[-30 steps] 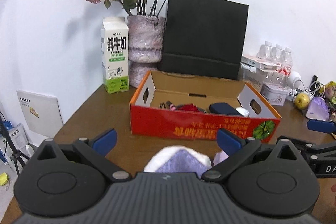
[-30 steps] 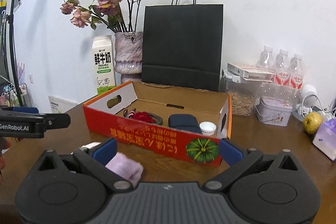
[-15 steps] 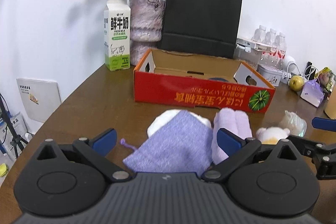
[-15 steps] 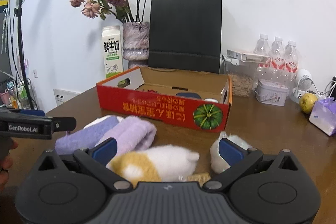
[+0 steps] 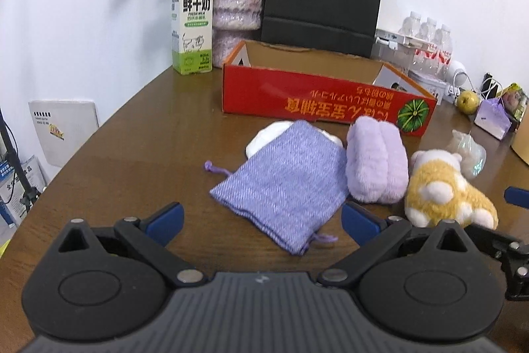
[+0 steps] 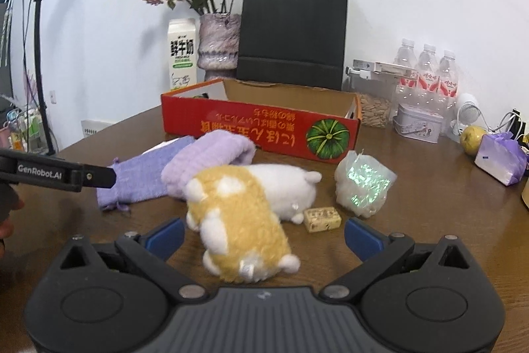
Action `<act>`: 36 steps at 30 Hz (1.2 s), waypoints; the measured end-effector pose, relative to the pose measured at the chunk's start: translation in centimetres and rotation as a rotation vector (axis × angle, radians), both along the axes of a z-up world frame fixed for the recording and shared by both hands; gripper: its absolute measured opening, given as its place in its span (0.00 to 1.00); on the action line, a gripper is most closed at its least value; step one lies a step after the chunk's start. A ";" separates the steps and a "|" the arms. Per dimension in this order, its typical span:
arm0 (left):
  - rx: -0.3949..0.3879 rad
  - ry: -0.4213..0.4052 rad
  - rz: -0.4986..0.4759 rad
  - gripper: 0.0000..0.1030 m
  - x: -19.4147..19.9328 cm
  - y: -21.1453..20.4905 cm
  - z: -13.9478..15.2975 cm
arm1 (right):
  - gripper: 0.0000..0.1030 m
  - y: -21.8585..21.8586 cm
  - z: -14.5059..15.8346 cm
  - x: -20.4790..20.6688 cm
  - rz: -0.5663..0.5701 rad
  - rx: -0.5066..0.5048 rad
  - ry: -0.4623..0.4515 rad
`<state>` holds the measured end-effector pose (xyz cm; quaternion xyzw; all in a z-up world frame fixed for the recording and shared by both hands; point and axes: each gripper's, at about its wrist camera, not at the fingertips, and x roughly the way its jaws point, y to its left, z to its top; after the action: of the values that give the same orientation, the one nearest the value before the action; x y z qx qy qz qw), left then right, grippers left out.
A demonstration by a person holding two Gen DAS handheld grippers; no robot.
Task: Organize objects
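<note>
We hover both tools, jaws spread, holding nothing: left gripper [image 5: 261,222] over purple drawstring pouch [image 5: 281,184], right gripper [image 6: 264,235] over plush toy [image 6: 244,217]. Red cardboard box [image 6: 261,128] behind. Step: choosing pick. Next: descend, straddle, close.

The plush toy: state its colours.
Orange-yellow with white patches; the right wrist view shows it best.

One pouch [image 5: 281,184], one towel [image 5: 377,164], one plush [image 6: 244,214], three bottles [image 6: 426,68].

Left gripper [image 5: 261,219] and right gripper [image 6: 263,232] both level and low — jaws spread wide, nothing between them.
</note>
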<state>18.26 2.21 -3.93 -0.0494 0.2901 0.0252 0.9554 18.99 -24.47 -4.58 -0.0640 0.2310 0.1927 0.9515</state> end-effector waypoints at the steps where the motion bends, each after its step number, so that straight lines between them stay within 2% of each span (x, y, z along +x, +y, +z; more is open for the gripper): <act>1: -0.001 0.006 0.003 1.00 0.0 0.1 -0.1 | 1.00 0.0 0.0 -0.2 0.001 0.000 -0.005; 6: 0.005 0.028 -0.008 1.00 1.0 -0.1 -0.1 | 1.00 0.3 -0.1 0.3 0.007 -0.009 0.026; 11: 0.104 0.053 -0.057 1.00 3.6 -1.4 0.4 | 1.00 0.3 -0.4 1.2 -0.012 0.003 0.068; 14: 0.158 0.089 -0.090 1.00 5.5 -2.0 -0.4 | 1.00 0.4 -0.7 1.8 -0.017 0.001 0.097; 16: 0.151 0.124 -0.106 1.00 6.3 -1.9 -1.1 | 1.00 0.3 -0.7 1.9 -0.020 0.012 0.102; 19: 0.101 0.123 -0.109 1.00 6.4 -1.2 -1.6 | 1.00 0.2 -0.9 2.1 -0.020 0.016 0.116; 21: 0.088 0.114 -0.103 0.93 6.1 -0.9 -1.6 | 1.00 0.3 -0.9 2.2 -0.020 0.017 0.125; 22: 0.088 0.108 -0.102 0.84 5.9 -0.8 -1.6 | 1.00 0.2 -0.9 2.2 -0.021 0.019 0.128; 23: 0.082 0.100 -0.110 0.72 5.7 -0.8 -1.5 | 1.00 0.2 -0.9 2.3 -0.022 0.022 0.130; 25: 0.084 0.085 -0.127 0.54 5.2 -1.1 -1.3 | 1.00 0.1 -1.0 2.2 -0.027 0.030 0.129; 26: 0.087 0.081 -0.133 0.47 5.0 -1.2 -1.2 | 1.00 0.0 -1.0 2.2 -0.028 0.032 0.129; 28: 0.101 0.074 -0.144 0.39 4.5 -1.7 -1.1 | 1.00 0.1 -1.0 2.1 -0.024 0.032 0.126; 31: 0.117 0.066 -0.141 0.38 3.7 -2.1 -1.1 | 0.99 0.5 -0.9 1.8 0.017 0.014 0.107; 32: 0.114 0.065 -0.137 0.38 3.5 -2.1 -1.2 | 0.94 0.8 -0.8 1.6 0.036 0.005 0.099; 33: 0.108 0.065 -0.132 0.38 3.3 -2.0 -1.2 | 0.83 1.0 -0.8 1.6 0.054 0.000 0.097; 35: 0.100 0.065 -0.117 0.38 2.9 -1.9 -1.2 | 0.70 1.2 -0.8 1.8 0.079 0.000 0.117; 36: 0.096 0.065 -0.108 0.38 2.6 -1.7 -1.2 | 0.69 1.1 -0.9 2.2 0.088 0.009 0.135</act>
<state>20.88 0.48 -5.13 0.0130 0.3215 -0.0110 0.9467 21.15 -23.39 -5.44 -0.0568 0.2907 0.2390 0.9247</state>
